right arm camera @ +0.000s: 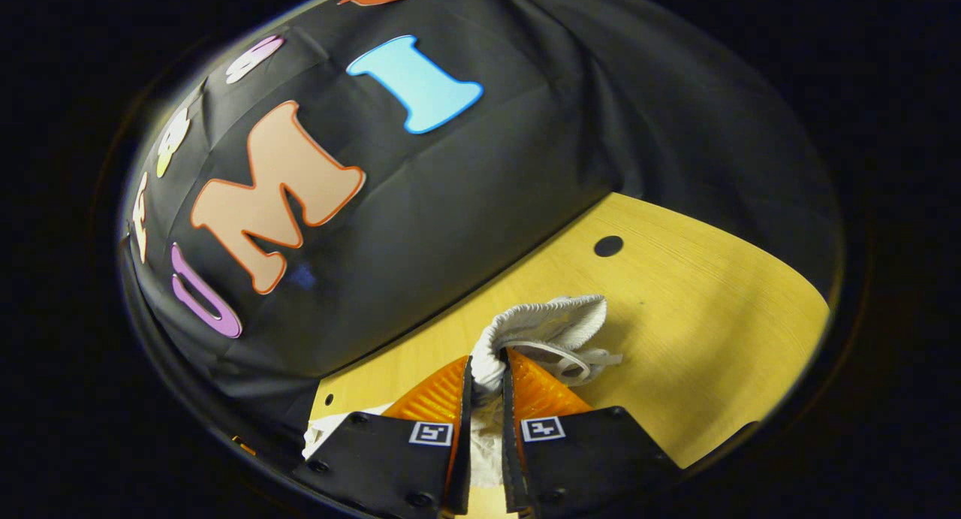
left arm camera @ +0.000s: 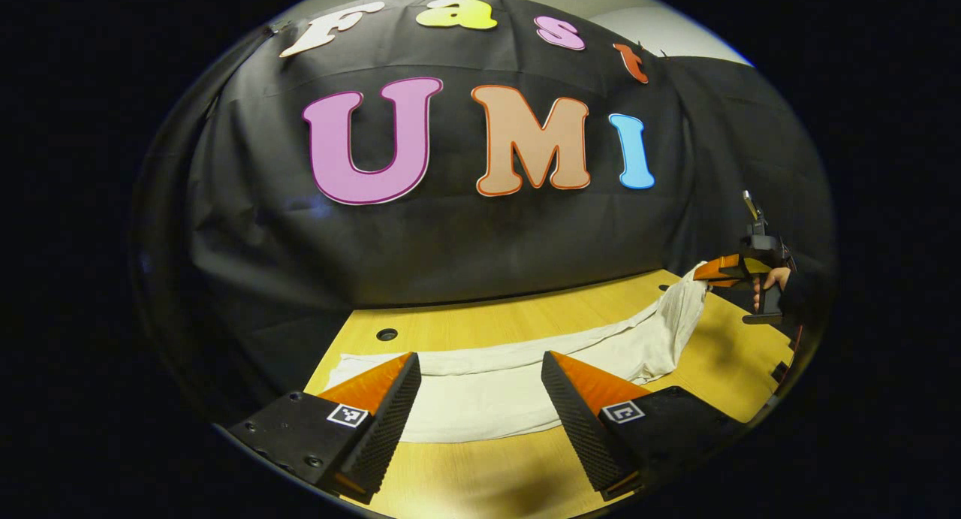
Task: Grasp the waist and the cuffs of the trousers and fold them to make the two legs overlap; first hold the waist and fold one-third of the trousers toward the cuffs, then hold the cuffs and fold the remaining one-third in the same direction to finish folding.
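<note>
- Left gripper view: nearest to us, the left gripper (left arm camera: 480,399) hangs low over the near edge of the tabletop (left arm camera: 465,474), its two fingers (left arm camera: 394,410) spread wide apart with nothing between them.
- Just past those fingers lie the white trousers (left arm camera: 480,395), spread flat across the wooden tabletop, running from the near left toward the far right.
- Near the left end of the cloth, a small round hole (left arm camera: 387,334) sits in the tabletop just beyond the trousers' far edge.
- Follow the cloth to the right and it rises off the wood, pulled up into a drooping fold.
- At the top of that fold is the right gripper (left arm camera: 709,273), pinching the raised end, with a person's hand (left arm camera: 769,286) wrapped round its handle, well apart from the left gripper.
- Behind it all hangs the black cloth wall (left arm camera: 248,226).
- Right gripper view: close up, the right gripper (right arm camera: 486,369) has its fingers (right arm camera: 439,395) pressed together on a bunch of white fabric, clamped from both sides.
- The gathered waist (right arm camera: 555,320), ribbed elastic with a drawstring loop, bulges out just beyond the fingertips.
- Farther on, bare tabletop (right arm camera: 713,309) with another round hole (right arm camera: 608,245), then the black wall.
</note>
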Demonstrator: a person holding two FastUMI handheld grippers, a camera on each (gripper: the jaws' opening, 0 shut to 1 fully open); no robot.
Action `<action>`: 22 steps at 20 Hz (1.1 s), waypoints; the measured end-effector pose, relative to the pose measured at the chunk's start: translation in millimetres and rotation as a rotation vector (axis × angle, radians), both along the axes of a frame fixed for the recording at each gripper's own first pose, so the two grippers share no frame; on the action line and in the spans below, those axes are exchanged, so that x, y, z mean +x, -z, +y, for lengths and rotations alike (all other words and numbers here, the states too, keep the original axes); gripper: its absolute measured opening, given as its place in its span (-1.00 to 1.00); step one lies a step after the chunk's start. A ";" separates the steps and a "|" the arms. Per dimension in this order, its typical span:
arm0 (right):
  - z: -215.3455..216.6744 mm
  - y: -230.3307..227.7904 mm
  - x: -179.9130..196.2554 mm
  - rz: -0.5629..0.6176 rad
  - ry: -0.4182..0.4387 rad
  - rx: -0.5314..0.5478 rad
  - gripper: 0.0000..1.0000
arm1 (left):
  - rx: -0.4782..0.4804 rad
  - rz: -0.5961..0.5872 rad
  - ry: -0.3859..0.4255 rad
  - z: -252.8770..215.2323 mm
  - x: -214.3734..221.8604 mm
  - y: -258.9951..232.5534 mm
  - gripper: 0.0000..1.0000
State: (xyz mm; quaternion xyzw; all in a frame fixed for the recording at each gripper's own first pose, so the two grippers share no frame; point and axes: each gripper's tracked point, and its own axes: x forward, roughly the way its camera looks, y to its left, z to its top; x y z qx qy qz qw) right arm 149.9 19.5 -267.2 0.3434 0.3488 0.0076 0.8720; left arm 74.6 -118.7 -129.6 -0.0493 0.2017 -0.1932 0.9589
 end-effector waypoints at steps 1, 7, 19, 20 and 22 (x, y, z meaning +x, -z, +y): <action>11.5 -9.1 3.1 -0.013 -0.008 0.008 -0.62 | 0.003 0.003 -0.005 7.5 0.6 2.0 0.94; 90.9 -53.6 17.6 -0.087 -0.099 0.080 -0.62 | -0.005 0.033 -0.047 47.2 0.6 19.2 0.93; 273.0 -21.8 -32.6 -0.020 -0.370 0.126 -0.62 | 0.002 0.097 -0.128 124.4 -18.2 54.0 0.93; 290.0 -10.9 -41.8 0.004 -0.395 0.119 -0.62 | 0.005 0.105 -0.131 130.5 -20.2 57.6 0.93; 312.8 10.5 -61.0 0.046 -0.432 0.102 -0.62 | 0.010 0.118 -0.133 141.5 -22.5 65.5 0.93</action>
